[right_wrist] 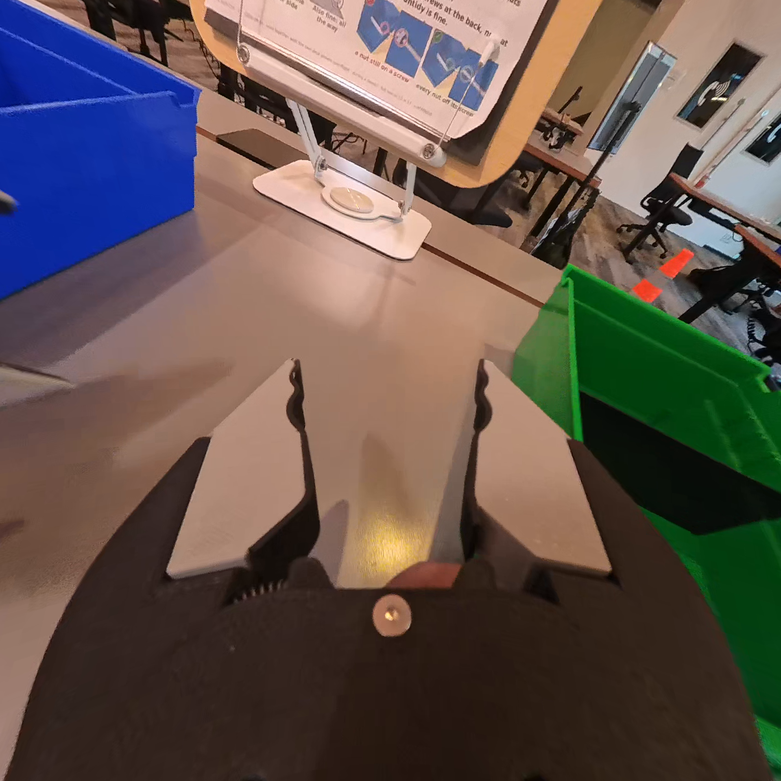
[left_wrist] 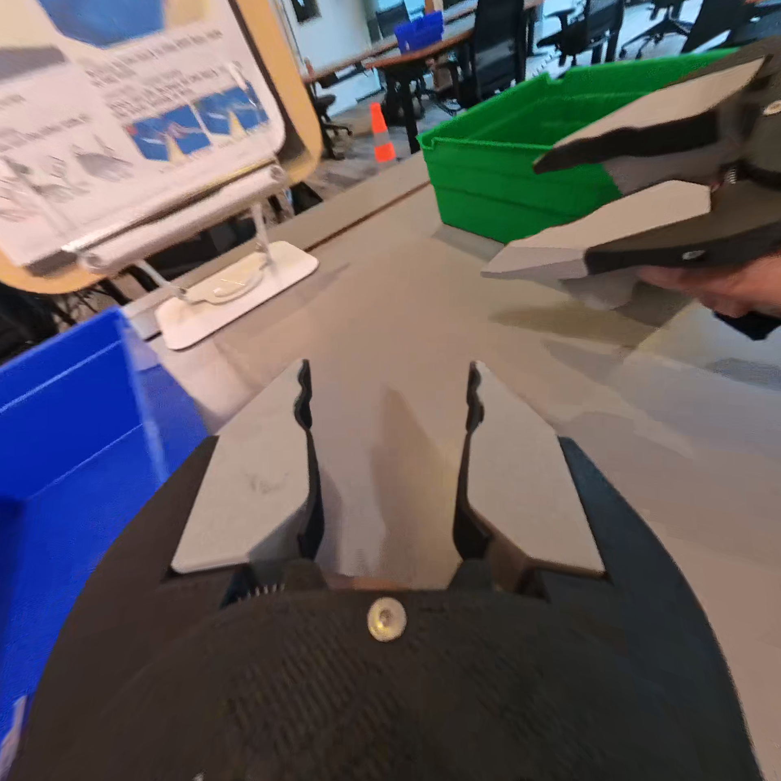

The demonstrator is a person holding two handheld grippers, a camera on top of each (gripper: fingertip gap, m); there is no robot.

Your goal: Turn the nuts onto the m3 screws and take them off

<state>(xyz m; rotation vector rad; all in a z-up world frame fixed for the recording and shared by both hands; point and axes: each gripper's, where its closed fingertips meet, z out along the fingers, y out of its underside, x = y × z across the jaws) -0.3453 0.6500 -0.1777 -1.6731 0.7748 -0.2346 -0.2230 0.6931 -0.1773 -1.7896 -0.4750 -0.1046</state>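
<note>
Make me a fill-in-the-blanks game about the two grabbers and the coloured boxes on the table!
1. The box beside the left gripper is coloured ____.
2. The bin beside the right gripper is coloured ____.
3. Both grippers have their fingers ____, holding nothing.
4. At the back of the table, a white stand holds up an instruction ____.

Missing words: blue; green; open; sheet
</note>
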